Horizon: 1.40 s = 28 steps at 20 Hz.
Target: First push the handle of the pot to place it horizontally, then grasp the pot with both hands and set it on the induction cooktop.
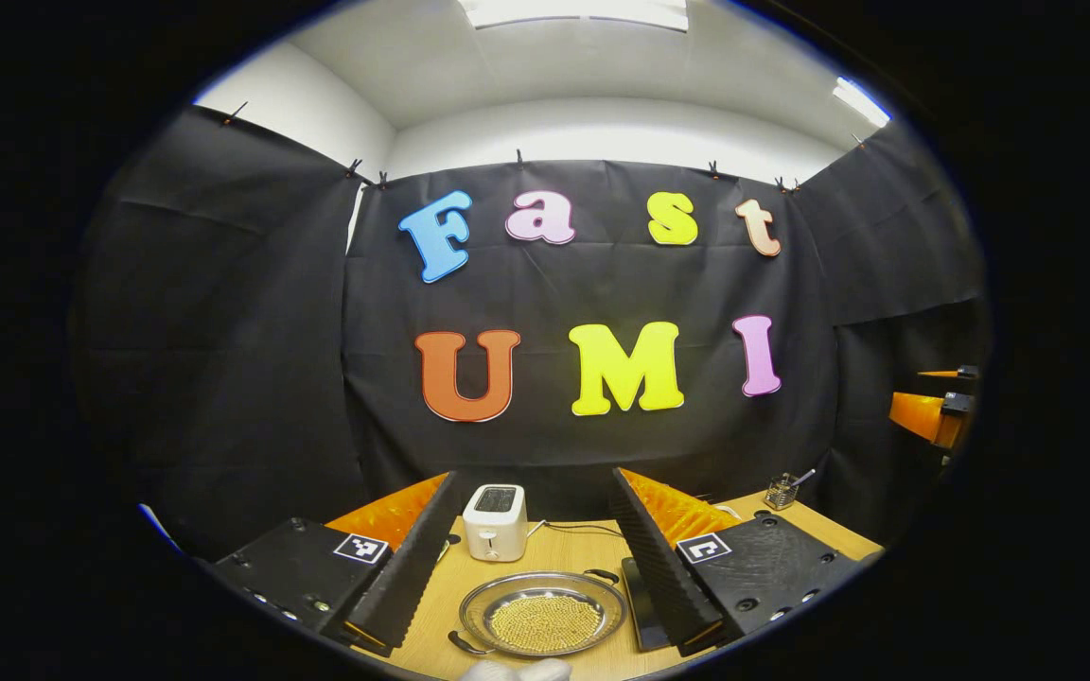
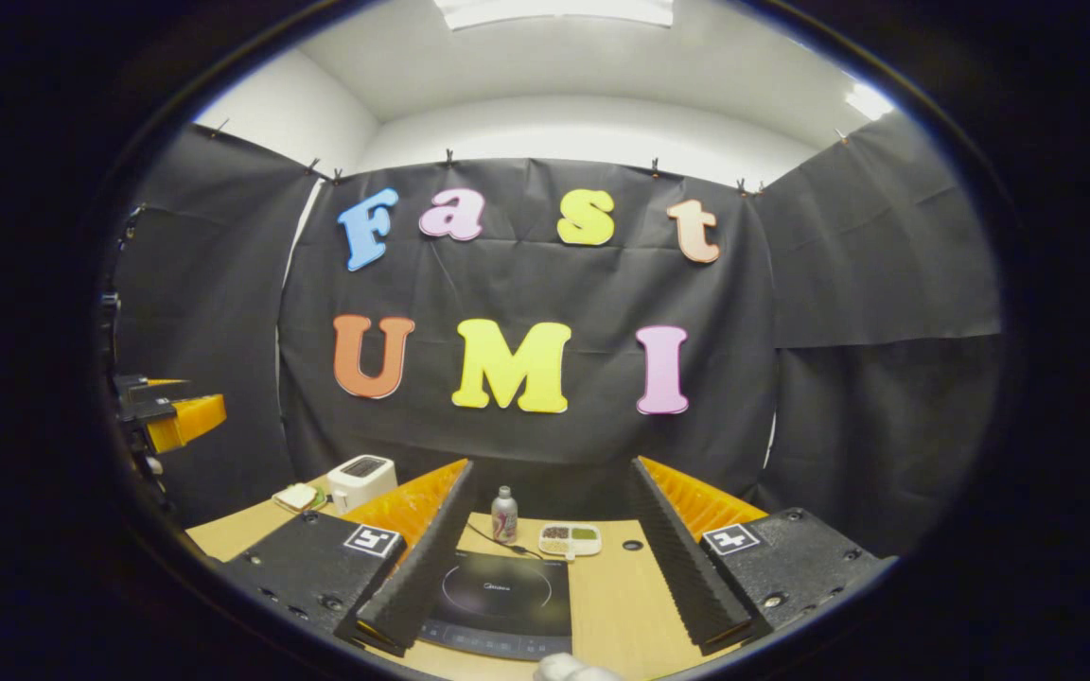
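Currently left gripper (image 1: 539, 577) spread wide above pot (image 1: 543, 615) near tabletop front edge; right gripper (image 2: 554, 577) spread wide over induction cooktop (image 2: 505, 594), nothing held.

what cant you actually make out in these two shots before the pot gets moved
- Pot, left gripper view: its near handle is cut off at the bottom edge, so how it lies is unclear.
- Induction cooktop, right gripper view: its left side sits behind the right claw finger; panel markings too small.
- Divided dish, right gripper view: contents too small to identify.
- Small holder, left gripper view: too small to identify.
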Each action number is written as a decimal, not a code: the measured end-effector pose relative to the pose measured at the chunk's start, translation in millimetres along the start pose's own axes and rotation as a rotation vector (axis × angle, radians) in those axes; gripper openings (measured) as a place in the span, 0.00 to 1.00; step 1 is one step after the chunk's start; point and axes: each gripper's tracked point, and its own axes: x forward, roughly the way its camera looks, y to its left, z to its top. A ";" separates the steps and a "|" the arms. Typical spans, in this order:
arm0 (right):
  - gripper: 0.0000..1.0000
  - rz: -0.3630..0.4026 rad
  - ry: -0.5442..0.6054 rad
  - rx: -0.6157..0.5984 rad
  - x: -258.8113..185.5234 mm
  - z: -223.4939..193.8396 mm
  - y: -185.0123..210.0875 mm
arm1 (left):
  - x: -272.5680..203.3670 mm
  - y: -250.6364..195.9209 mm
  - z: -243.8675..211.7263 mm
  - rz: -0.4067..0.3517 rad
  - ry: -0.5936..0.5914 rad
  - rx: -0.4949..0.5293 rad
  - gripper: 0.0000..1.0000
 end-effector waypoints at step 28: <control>0.97 -0.031 0.082 -0.008 -13.0 -31.7 1.3 | 0.6 -9.0 -124.0 -0.164 0.336 -0.136 0.00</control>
